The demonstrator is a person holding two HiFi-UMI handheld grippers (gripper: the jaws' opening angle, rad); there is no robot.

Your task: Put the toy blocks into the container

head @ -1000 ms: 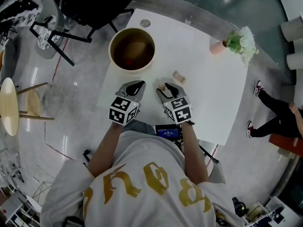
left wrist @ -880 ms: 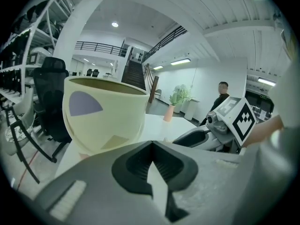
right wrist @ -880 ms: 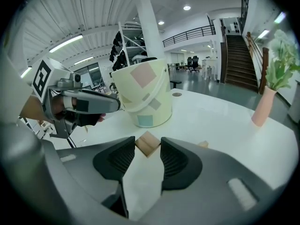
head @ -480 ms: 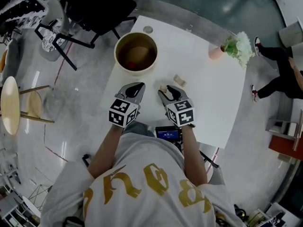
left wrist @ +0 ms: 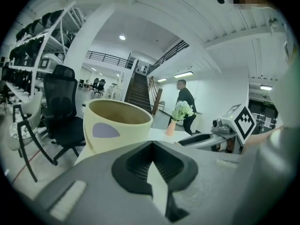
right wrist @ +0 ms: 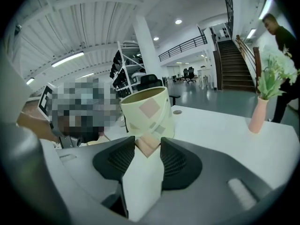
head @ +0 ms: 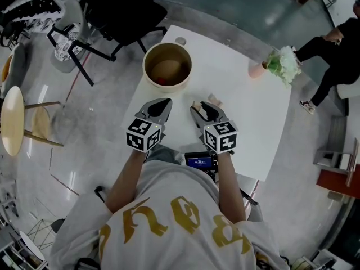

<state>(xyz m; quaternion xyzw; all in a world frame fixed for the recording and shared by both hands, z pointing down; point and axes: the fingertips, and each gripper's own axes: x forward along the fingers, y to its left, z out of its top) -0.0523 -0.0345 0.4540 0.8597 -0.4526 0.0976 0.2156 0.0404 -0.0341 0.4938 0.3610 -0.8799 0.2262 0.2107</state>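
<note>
Head view: left hand-held gripper (head: 165,102) and right hand-held gripper (head: 203,105) side by side over white worktop (head: 247,128), container (head: 167,65) just beyond them. Toy block (head: 196,103) at right one's tip, second block (head: 215,100) lying on worktop just beside it.

Left gripper view: jaws together, nothing between, container (left wrist: 117,125) right ahead.

Right gripper view: jaws clamped on toy block (right wrist: 147,144), container (right wrist: 147,112) behind it, pink vase (right wrist: 257,117) off to right.

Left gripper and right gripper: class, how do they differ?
Jaws: the left gripper shut on nothing, the right gripper clamped on a tan wooden toy block. Place: the left gripper by the white table edge, the right gripper further in. Both point toward the cream round container.
</note>
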